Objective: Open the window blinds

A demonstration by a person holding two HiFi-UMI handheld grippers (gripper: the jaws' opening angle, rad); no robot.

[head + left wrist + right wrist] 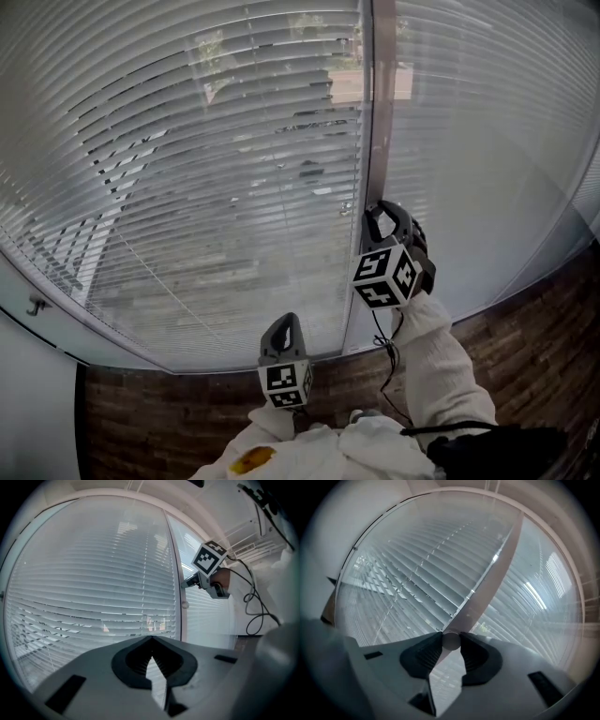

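A large window fills the far side of the scene, split by an upright pale frame post [380, 112]. Left of the post hang the wide window blinds [216, 169]; their thin white slats are tilted enough in the middle and lower part to show paving and greenery outside. The blind to the right of the post [487, 141] looks milky and closed. A brown brick surface [525, 337] runs below the window.

The person's white sleeve [441, 366] reaches from the near right up to the post, with a black cable trailing beside it. The right gripper [380, 217] points at the post. Its jaws are partly apart and closed around a small round pale knob [451, 641] mounted on the post, both pads pressing the knob's sides.

The left gripper [284, 328] is nearer and lower, left of the post and apart from the glass. Its jaws meet at the tips and hold nothing. The knob sits up and to its right.
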